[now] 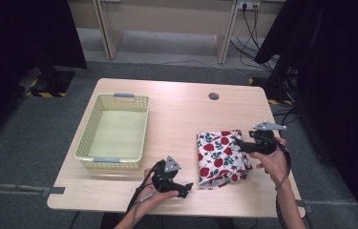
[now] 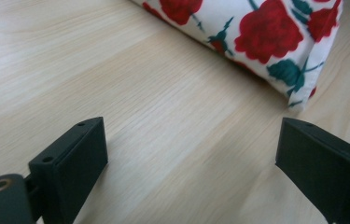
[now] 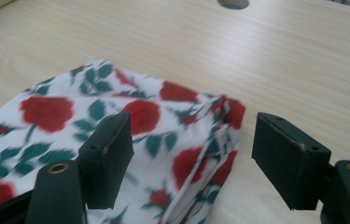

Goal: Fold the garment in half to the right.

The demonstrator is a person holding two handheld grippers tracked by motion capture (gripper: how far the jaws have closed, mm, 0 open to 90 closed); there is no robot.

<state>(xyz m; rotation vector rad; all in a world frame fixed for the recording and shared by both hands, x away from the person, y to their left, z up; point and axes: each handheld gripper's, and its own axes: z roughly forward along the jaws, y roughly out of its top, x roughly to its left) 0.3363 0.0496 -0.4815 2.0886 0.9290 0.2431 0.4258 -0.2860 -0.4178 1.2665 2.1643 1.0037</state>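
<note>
Reaching in from the bottom edge, the left hand (image 1: 160, 193) holds the left gripper (image 1: 186, 187) low over the light wooden table (image 1: 176, 114), pointing to the right toward the folded white cloth with red roses and green leaves (image 1: 222, 152); its jaws stand wide apart with only bare table between them. The right hand (image 1: 273, 161) holds the right gripper (image 1: 240, 143) at the cloth's far right corner, pointing left, jaws apart above the fabric and pressing on nothing. The cloth lies flat on the right half of the table, its long axis running from near to far. The pale yellow plastic basket (image 1: 112, 160) stands well apart, on the left.
</note>
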